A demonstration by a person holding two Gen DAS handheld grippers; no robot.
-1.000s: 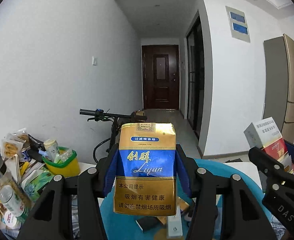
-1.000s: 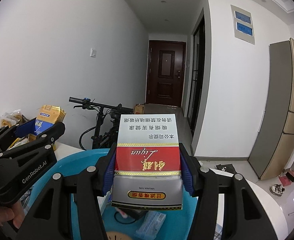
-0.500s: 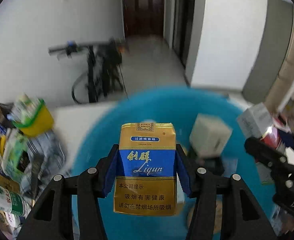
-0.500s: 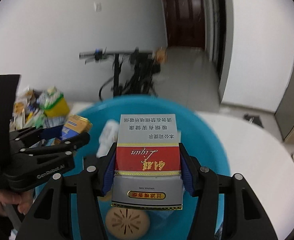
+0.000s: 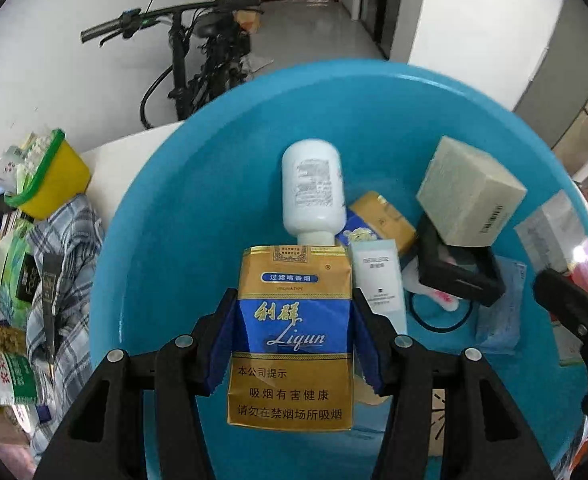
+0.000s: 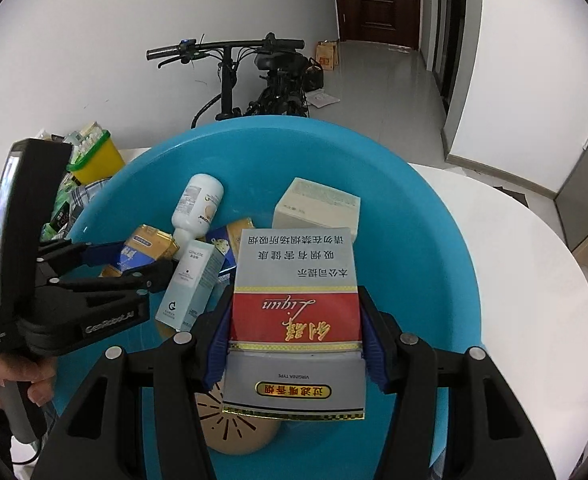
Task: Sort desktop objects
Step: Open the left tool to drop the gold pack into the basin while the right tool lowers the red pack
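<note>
Above the blue basin (image 5: pixel 165 208), the left claw (image 5: pixel 291 344) clamps a gold cigarette pack (image 5: pixel 291 336) and the right claw (image 6: pixel 296 332) a red one (image 6: pixel 296 312), both poised for dropping inside.

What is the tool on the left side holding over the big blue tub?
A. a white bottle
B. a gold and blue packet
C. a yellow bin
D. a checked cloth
B. The left tool is clamped on a gold and blue packet above the blue tub, while the white bottle lies inside the tub.
</note>
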